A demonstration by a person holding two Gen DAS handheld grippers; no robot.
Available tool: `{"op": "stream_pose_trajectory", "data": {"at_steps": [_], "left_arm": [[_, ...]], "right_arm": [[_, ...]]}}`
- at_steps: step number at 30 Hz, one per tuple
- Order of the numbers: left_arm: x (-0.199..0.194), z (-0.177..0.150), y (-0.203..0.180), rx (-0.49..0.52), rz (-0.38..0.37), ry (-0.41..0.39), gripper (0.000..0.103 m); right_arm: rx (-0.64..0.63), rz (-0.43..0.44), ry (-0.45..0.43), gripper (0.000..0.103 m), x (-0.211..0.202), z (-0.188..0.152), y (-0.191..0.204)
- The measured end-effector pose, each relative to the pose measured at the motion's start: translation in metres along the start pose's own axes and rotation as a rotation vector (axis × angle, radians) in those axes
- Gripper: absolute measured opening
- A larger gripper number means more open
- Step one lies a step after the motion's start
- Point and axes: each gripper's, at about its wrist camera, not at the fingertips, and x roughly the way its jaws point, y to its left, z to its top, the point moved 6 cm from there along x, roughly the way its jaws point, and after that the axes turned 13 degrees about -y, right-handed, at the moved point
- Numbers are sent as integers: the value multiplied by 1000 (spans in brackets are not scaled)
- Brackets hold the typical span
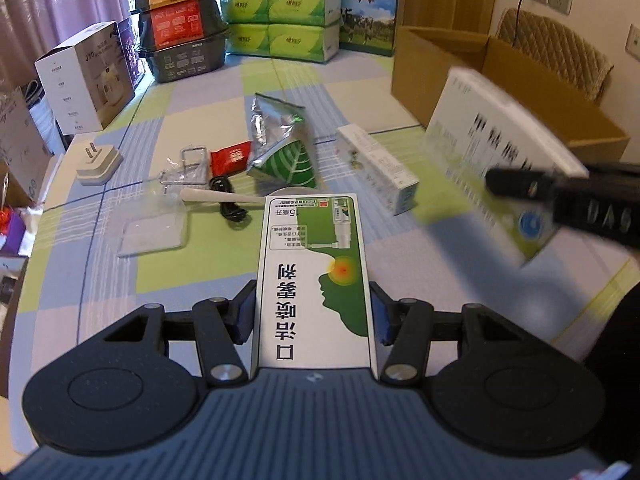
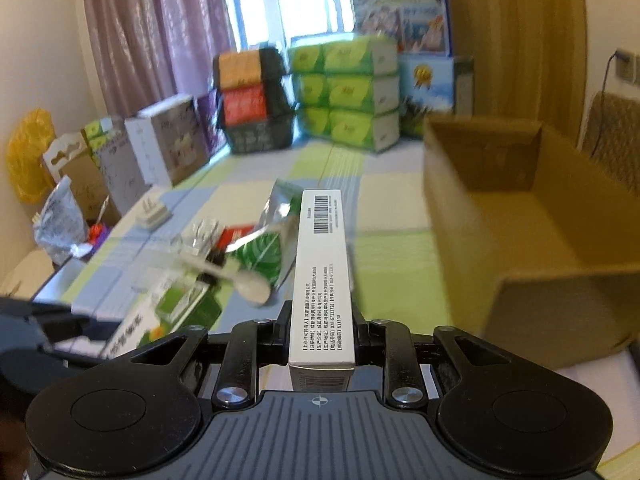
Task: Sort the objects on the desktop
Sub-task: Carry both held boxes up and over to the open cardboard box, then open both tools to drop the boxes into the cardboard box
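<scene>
Above the checked tablecloth [image 1: 120, 184], left gripper [image 1: 312, 308] is clamping a green-and-white medicine carton [image 1: 316, 276], right gripper [image 2: 322, 340] a white barcoded carton [image 2: 322, 276]; each should be released squarely over the open brown cardboard box [image 2: 532, 240].

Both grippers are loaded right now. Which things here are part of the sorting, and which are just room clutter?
Job: green-and-white box in left gripper; barcode box in right gripper; open cardboard box; foil pouch; small white box; plug adapter; black cable.

Clutter: tissue packs; stacked black baskets; curtain.
</scene>
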Motion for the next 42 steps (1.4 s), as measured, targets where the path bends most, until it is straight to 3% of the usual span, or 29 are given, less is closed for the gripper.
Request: {"op": "stream_pose_trajectory", "data": {"at_steps": [6,11,18,23,33,42], "left_arm": [[-17,33,-36,-13,-41,-38,50],[-17,78,-87,-2,-94,-81,50],[17,138,-171,-7,-201,-121,50],[58,155,-208,-6,-244,-100,50],[120,145,-229,12,-269,-37,51],[106,159,-215,1,-247,-94,52]], "right_arm": [[-4,-37,-83,22,-35,47,-40],[-22,-109,-128,22,-57,80,-97],[4,-210,-116,22,-54,99,-176],[19,-238,-89,22,-38,100,-210],[50,-250,-17,22,-2,76,-241],[53,-250,24,22,14,58,-245]]}}
